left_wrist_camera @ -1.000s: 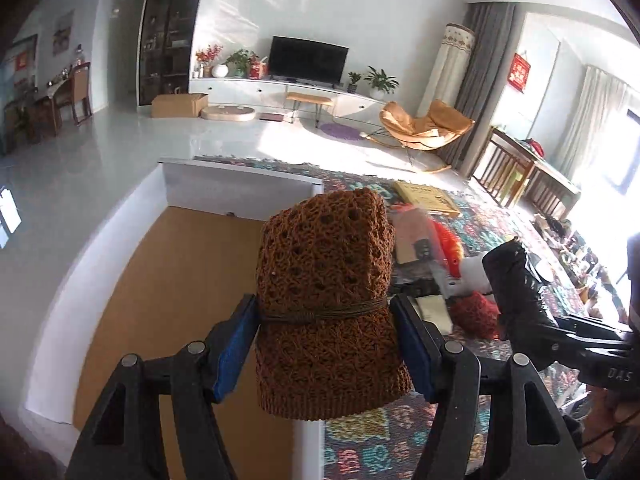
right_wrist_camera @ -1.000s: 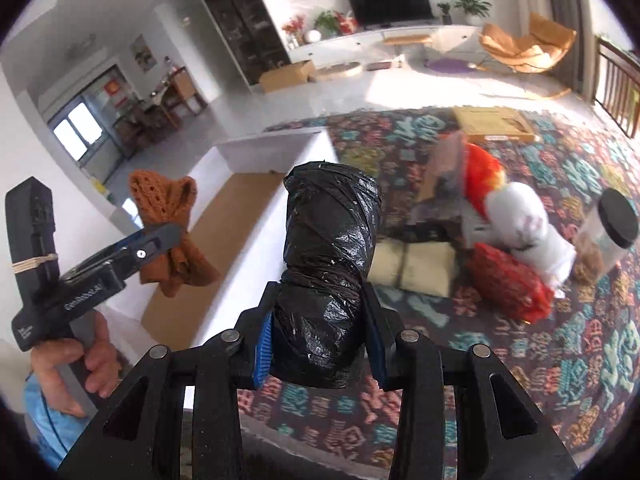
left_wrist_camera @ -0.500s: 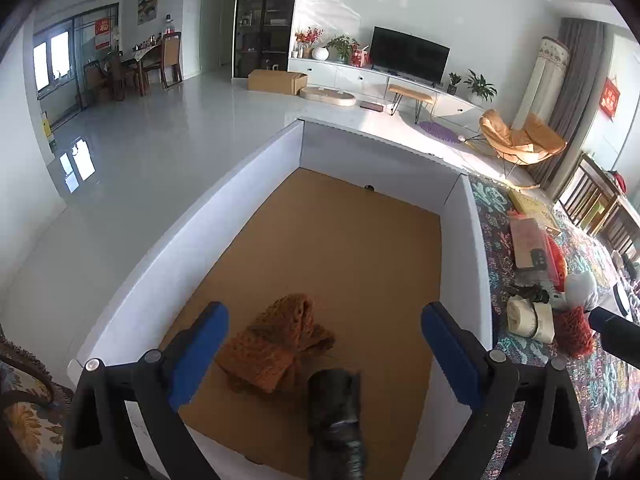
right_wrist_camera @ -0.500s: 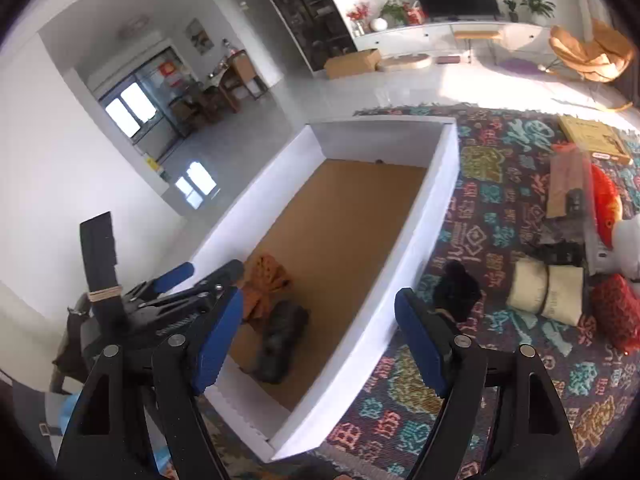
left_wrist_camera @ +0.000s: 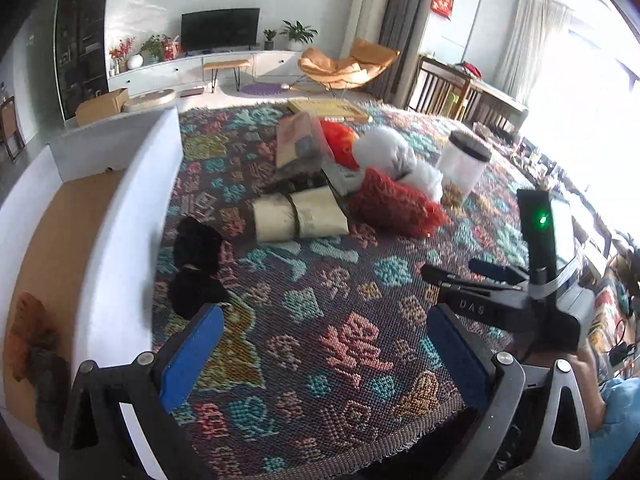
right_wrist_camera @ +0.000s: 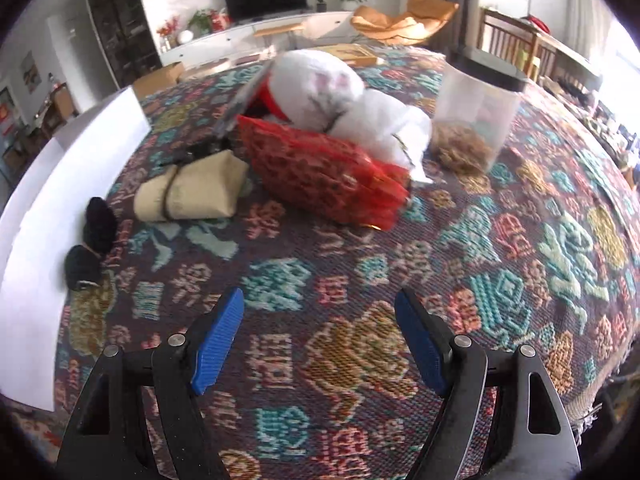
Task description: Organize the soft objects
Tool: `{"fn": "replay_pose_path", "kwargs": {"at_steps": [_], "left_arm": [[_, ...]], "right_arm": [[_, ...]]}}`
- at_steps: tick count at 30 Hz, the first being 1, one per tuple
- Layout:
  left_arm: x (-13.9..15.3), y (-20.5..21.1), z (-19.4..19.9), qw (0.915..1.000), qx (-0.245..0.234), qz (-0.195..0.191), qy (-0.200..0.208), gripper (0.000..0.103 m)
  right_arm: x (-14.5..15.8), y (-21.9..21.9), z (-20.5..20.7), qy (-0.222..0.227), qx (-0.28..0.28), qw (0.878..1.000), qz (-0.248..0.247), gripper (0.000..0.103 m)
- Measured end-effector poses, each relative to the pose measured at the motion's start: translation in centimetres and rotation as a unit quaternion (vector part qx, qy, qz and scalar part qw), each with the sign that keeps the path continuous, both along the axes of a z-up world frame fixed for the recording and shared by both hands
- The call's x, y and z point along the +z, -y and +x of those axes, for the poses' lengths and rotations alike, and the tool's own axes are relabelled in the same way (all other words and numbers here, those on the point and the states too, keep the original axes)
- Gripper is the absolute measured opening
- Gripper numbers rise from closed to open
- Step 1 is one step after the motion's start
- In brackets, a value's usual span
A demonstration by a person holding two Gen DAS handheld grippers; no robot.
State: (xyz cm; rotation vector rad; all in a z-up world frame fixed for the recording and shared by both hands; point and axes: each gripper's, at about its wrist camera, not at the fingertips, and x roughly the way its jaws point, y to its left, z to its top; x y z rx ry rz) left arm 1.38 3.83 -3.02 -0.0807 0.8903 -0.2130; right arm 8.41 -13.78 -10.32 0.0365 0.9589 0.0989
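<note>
Left wrist view first: my left gripper (left_wrist_camera: 320, 354) has nothing between its blue pads, and the jaws are opening, nearly full spread over bare patterned rug (left_wrist_camera: 352, 280). At nine o'clock runs the white box (left_wrist_camera: 132, 216) with its cardboard-brown floor, and low at eight o'clock inside it I make out an orange knitted piece (left_wrist_camera: 30, 328) with something dark just below it, too smeared to name. Just outside the wall, at about ten o'clock from my pads, lies a black fuzzy bundle (left_wrist_camera: 196, 266), pinched in the middle. Beyond it at twelve o'clock sit a beige roll (left_wrist_camera: 298, 214) cinched by a dark band, a red openwork cushion (left_wrist_camera: 394, 204), a white plush lump (left_wrist_camera: 394, 156) and a clear jar (left_wrist_camera: 460, 166) with a black lid. The right gripper (left_wrist_camera: 476, 280) shows at three o'clock, side-on. Right wrist view now: the right gripper (right_wrist_camera: 320, 334) stands with fingers apart and empty over the rug, the red cushion (right_wrist_camera: 320, 172) dead ahead at twelve, crinkly and net-like, the beige roll (right_wrist_camera: 192, 192) at eleven, the black bundle (right_wrist_camera: 94, 240) at nine beside the box wall. I judge we're between items, reaching for the next pair. Next move: left drops onto the black bundle, right onto the roll or cushion, pads squeezing deep since everything here will squash.
</note>
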Motion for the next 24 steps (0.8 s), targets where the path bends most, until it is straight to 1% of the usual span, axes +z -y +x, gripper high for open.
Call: {"fn": "replay_pose_path", "kwargs": {"at_steps": [2, 4, 6, 7, 10, 12, 13, 14, 16, 18, 19, 21, 24], "left_arm": [[-3.7, 1.9, 1.8, 0.9991, 0.005, 0.028, -0.030, 0.101], [-6.3, 2.6, 3.5, 0.9974, 0.023, 0.052, -0.043, 0.101], [-7.6, 2.5, 4.9, 0.9968, 0.039, 0.052, -0.047, 0.101], [-7.9, 2.4, 5.7, 0.9969, 0.045, 0.048, -0.042, 0.101], [-8.4, 2.2, 7.5, 0.9960, 0.056, 0.062, -0.031, 0.101], [-9.1, 2.0, 8.6, 0.9948, 0.062, 0.070, -0.040, 0.101], [-9.4, 1.8, 8.7, 0.9944, 0.065, 0.074, -0.038, 0.103], [-9.6, 1.9, 8.6, 0.9944, 0.065, 0.079, -0.027, 0.103], [-9.7, 1.7, 8.6, 0.9946, 0.065, 0.077, -0.026, 0.103], [-9.8, 1.8, 8.7, 0.9945, 0.065, 0.078, -0.025, 0.103], [-9.8, 1.7, 8.7, 0.9945, 0.065, 0.078, -0.026, 0.103], [-9.8, 1.7, 8.7, 0.9945, 0.065, 0.078, -0.026, 0.103], [-9.8, 1.7, 8.7, 0.9945, 0.065, 0.078, -0.026, 0.103]], "right_arm": [[-0.8, 1.2, 0.1, 0.000, -0.018, 1.000, -0.008, 0.081], [-1.3, 2.0, 0.2, 0.002, -0.030, 1.000, -0.010, 0.081], [-1.6, 2.4, 0.6, 0.003, -0.038, 0.999, 0.003, 0.081], [-1.3, 2.4, 0.7, 0.010, -0.041, 0.999, 0.003, 0.081], [-1.6, 2.4, 1.7, 0.019, -0.045, 0.999, -0.001, 0.081], [-2.2, 2.5, 2.8, 0.015, -0.050, 0.999, 0.003, 0.081], [-2.3, 2.4, 2.8, 0.022, -0.051, 0.998, 0.003, 0.082], [-2.3, 2.4, 3.0, 0.024, -0.052, 0.998, 0.003, 0.082], [-2.4, 2.2, 3.3, 0.029, -0.049, 0.998, -0.006, 0.083], [-2.7, 1.3, 3.3, 0.032, -0.043, 0.998, -0.037, 0.087], [-2.8, 1.0, 3.3, 0.034, -0.041, 0.998, -0.042, 0.087], [-2.9, 1.3, 3.3, 0.032, -0.044, 0.998, -0.030, 0.088], [-3.0, 2.0, 3.5, 0.033, -0.044, 0.998, -0.032, 0.088]]}}
